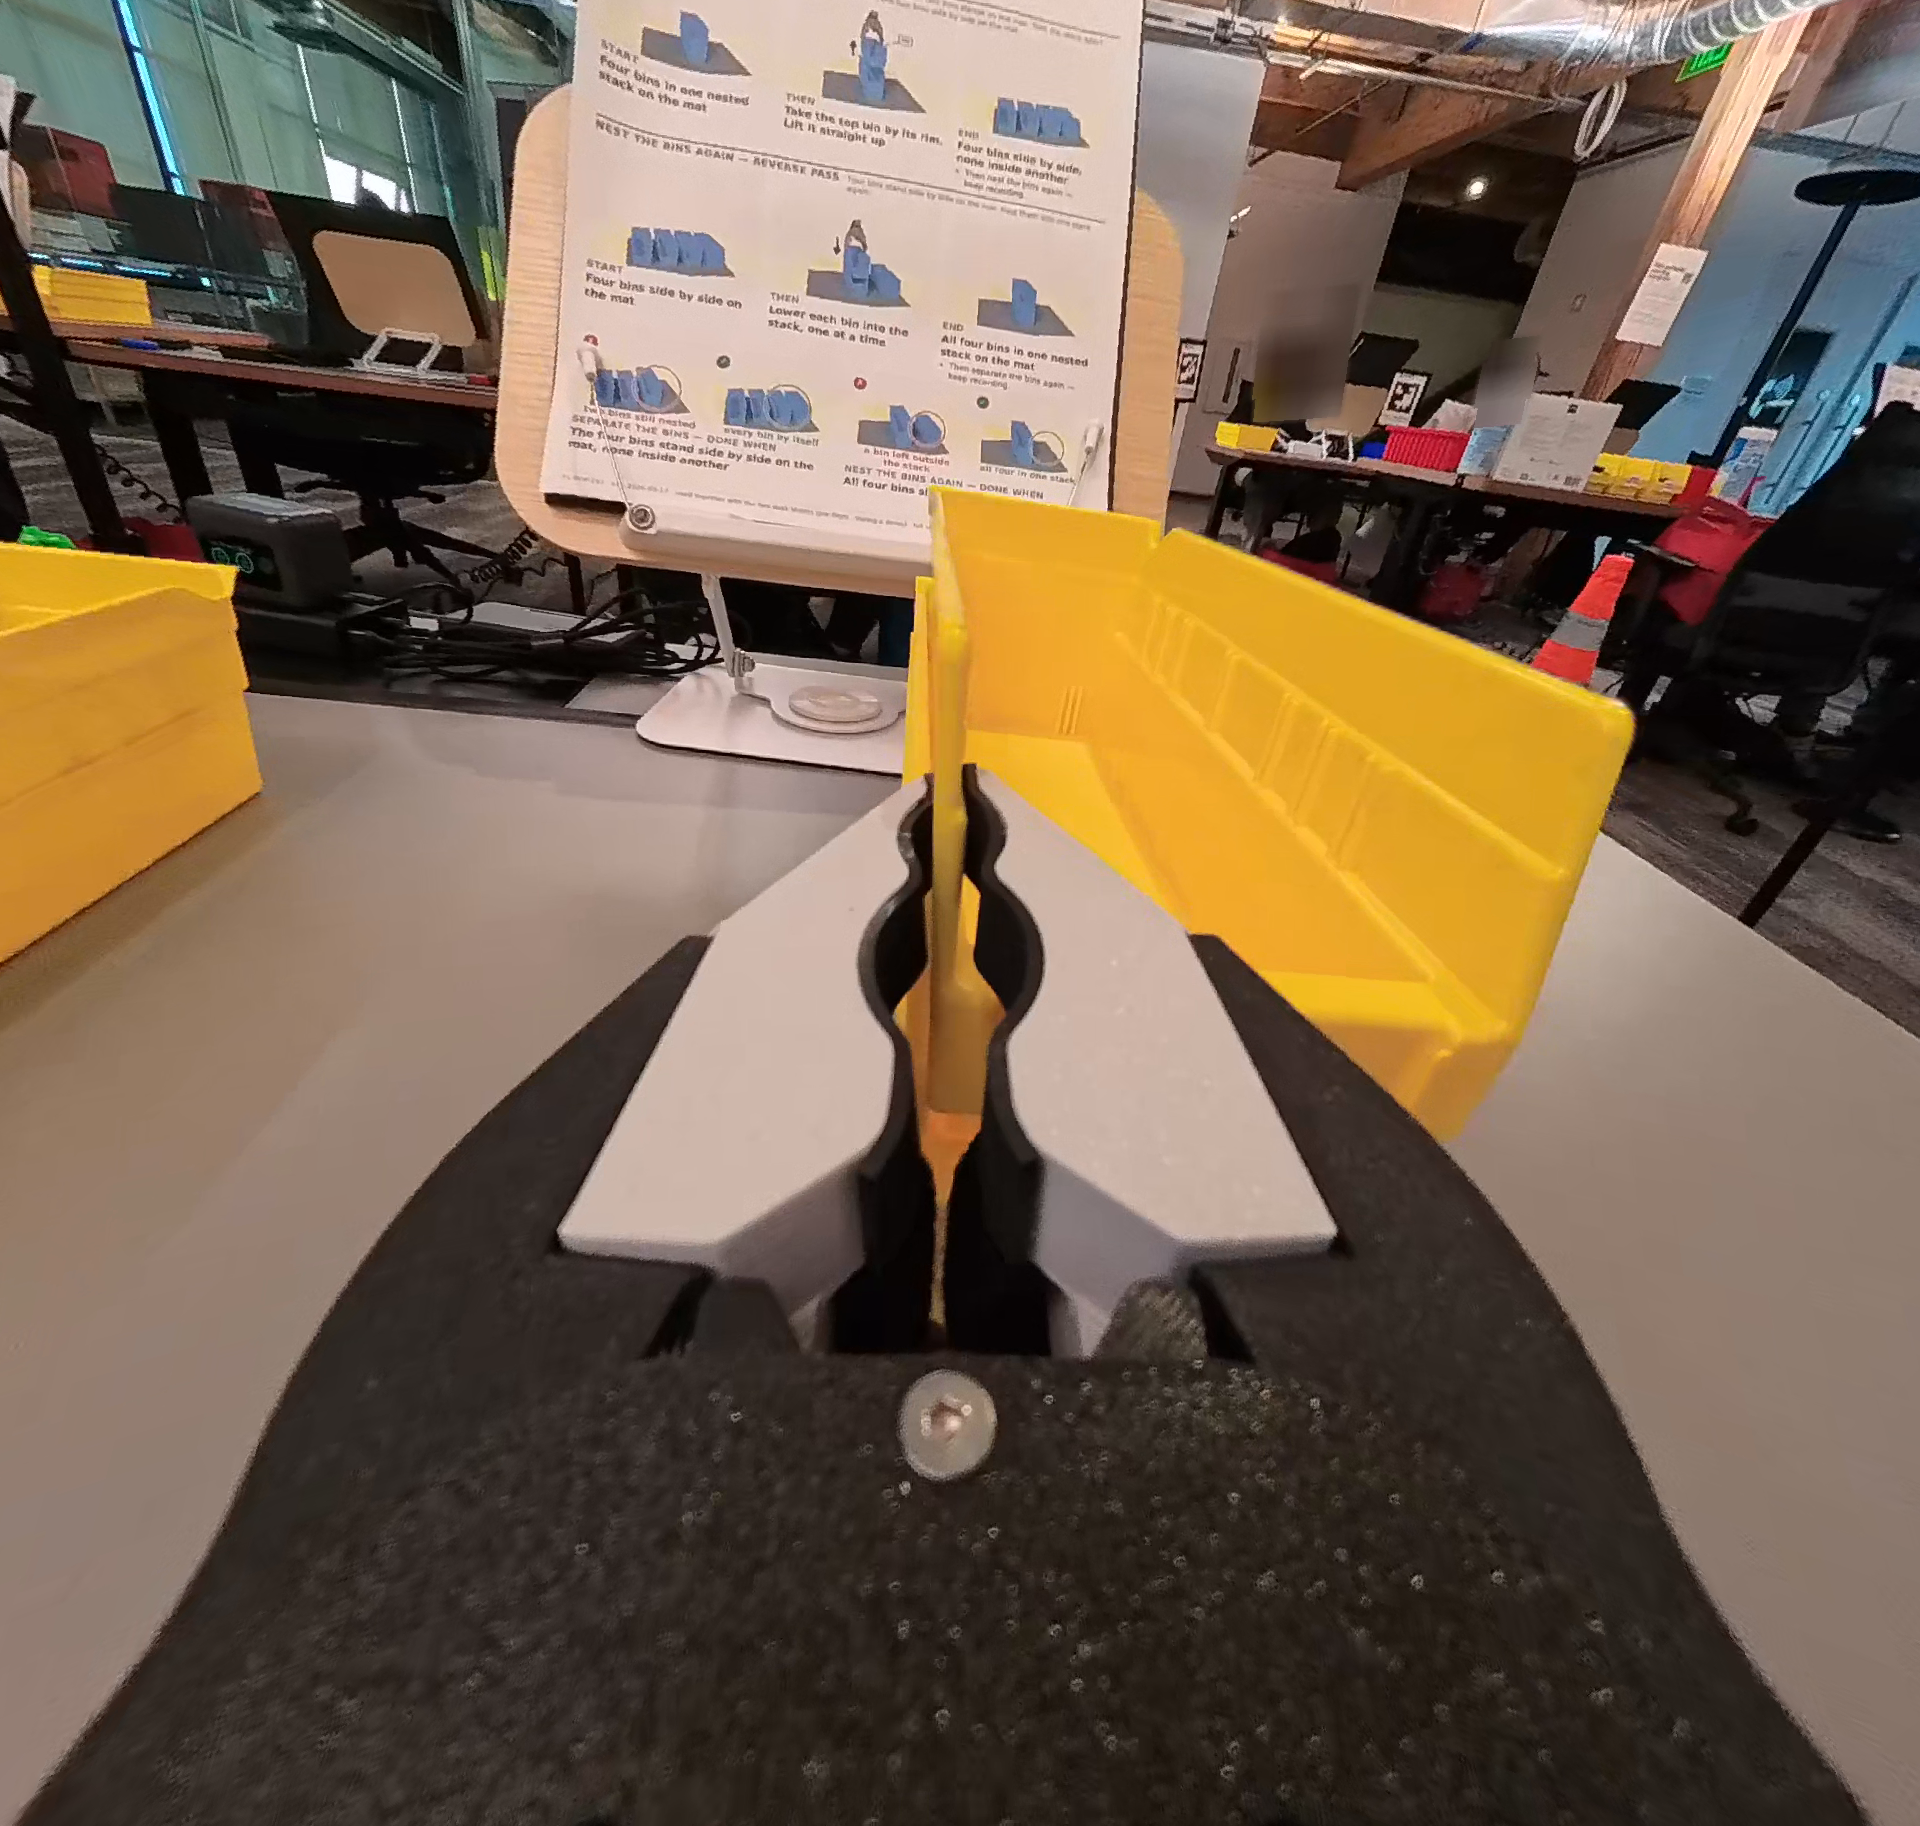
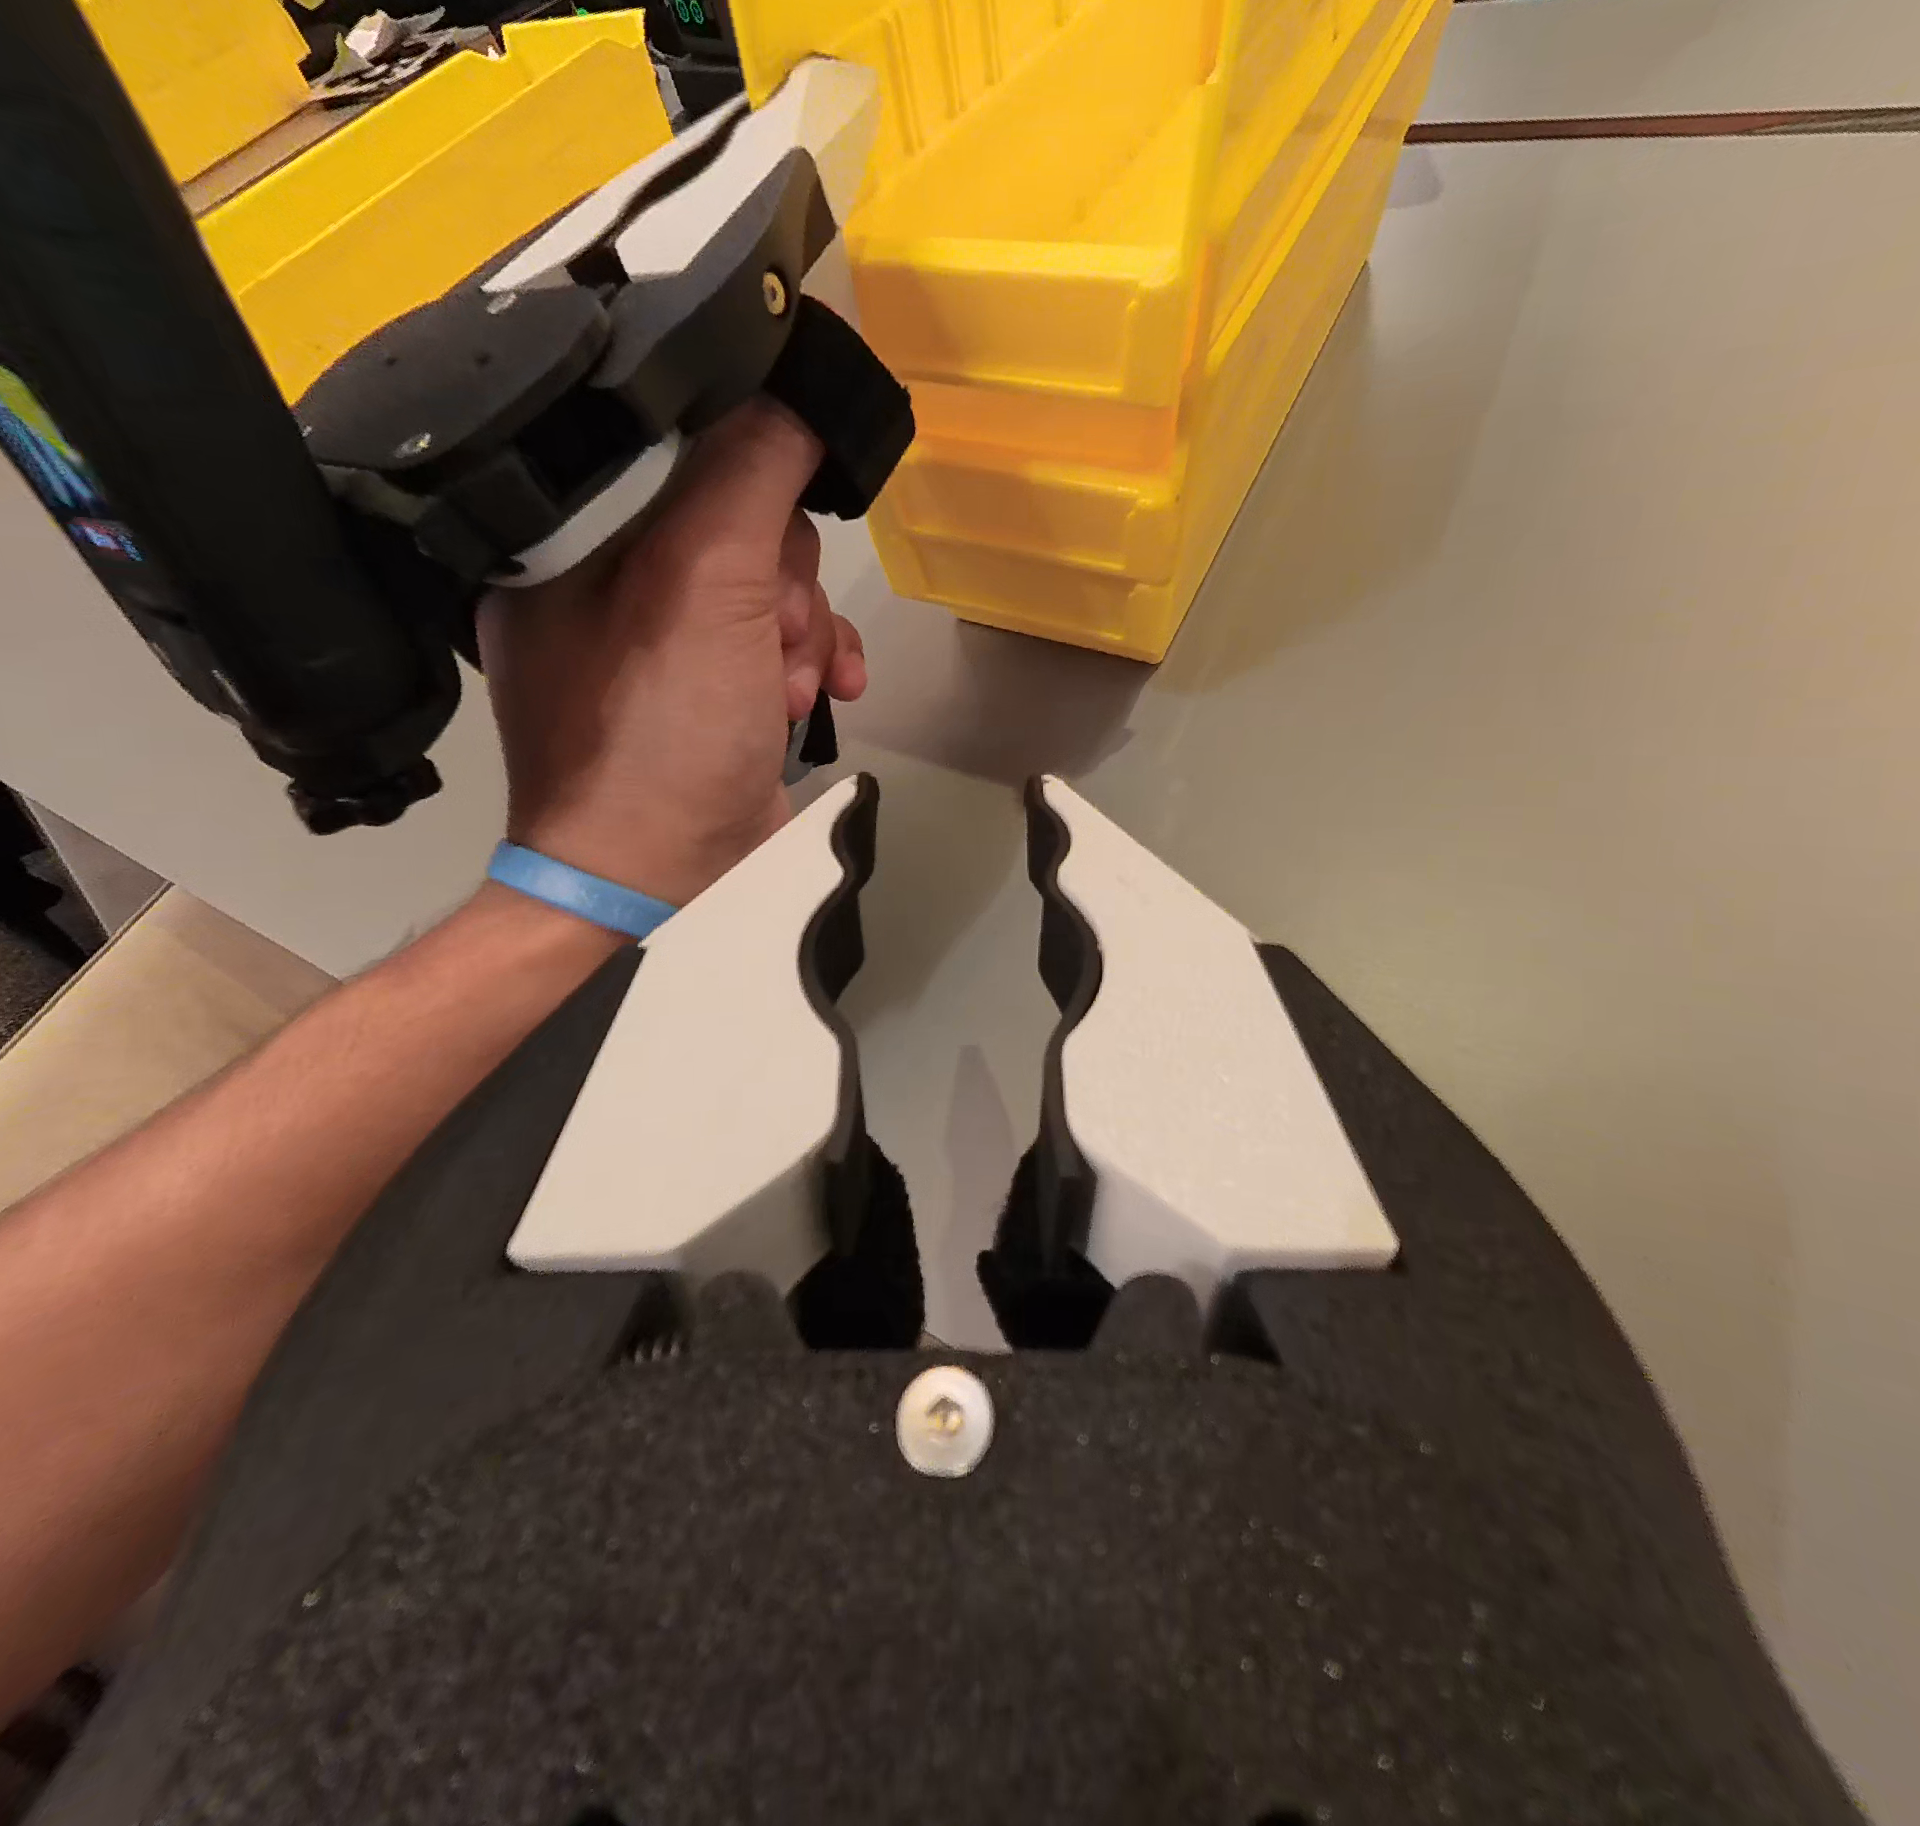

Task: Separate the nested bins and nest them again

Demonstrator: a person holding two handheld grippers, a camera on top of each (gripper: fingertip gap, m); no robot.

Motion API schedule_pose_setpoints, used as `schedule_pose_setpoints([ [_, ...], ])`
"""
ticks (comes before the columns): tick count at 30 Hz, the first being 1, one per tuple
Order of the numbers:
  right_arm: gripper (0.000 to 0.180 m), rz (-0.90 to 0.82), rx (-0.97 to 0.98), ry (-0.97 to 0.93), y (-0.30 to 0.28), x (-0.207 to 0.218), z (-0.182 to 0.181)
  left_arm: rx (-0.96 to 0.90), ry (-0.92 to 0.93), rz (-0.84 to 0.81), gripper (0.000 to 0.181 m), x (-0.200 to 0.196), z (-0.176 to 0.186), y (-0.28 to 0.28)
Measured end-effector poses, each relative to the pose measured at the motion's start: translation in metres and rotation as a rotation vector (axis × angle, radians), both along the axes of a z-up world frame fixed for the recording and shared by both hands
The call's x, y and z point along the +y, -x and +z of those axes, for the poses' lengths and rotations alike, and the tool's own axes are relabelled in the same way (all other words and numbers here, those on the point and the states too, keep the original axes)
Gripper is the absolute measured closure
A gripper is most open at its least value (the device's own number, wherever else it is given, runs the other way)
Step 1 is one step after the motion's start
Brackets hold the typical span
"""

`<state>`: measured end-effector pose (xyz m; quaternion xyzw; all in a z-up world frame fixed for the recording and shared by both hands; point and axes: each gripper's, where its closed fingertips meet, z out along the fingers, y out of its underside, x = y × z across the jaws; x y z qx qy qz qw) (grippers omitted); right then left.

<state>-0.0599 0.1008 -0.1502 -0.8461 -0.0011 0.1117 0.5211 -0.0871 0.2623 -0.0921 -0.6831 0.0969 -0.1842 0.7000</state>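
Desk (image 2: 1558, 529): grey, carrying all bins. Bin stack (image 2: 1039, 488) stood far of the right tool, slightly left of its line, long axis running near-to-far; at least three nested fronts counted at the near end. Top bin (image 1: 1299, 789) sat highest in the stack, its long axis pointing away from the left tool. Second bin (image 2: 416, 187) lay apart on the far left, and a third bin (image 2: 187, 41) beyond it, so separation looked partly done, though which pass this was could not be told.

Left tool (image 1: 951, 841): pinched narrow on the top bin's left side wall, near its near end; wall edge showed yellow between the pads. Left hand (image 2: 665, 633) held it beside the stack's near left corner.

Right tool (image 2: 951, 800): jaws moderately apart, nothing between them, hovering over bare desk, well short of the stack.

Judgement: left tool nearer and already gripping; the next move turns on keeping the top bin aligned with the stack's long axis.
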Motion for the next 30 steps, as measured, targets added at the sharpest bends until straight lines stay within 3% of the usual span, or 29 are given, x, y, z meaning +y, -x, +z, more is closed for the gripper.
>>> schedule_pose_setpoints([
  [13,0.151,0.008,-0.011,0.007,0.002,0.000,-0.001,0.050,0.052,-0.016,0.181,-0.002,-0.009,-0.002],
  [16,0.151,0.008,-0.014,0.006,0.003,0.000,-0.001,0.067,0.058,-0.082,0.161,-0.011,-0.005,-0.003],
  [18,0.151,0.009,-0.013,0.007,0.002,-0.001,-0.002,0.095,0.083,-0.139,0.158,-0.020,-0.008,-0.002],
  [30,0.151,0.028,-0.039,0.018,0.009,0.000,-0.004,0.158,0.061,-0.177,0.179,-0.018,0.003,0.004],
])
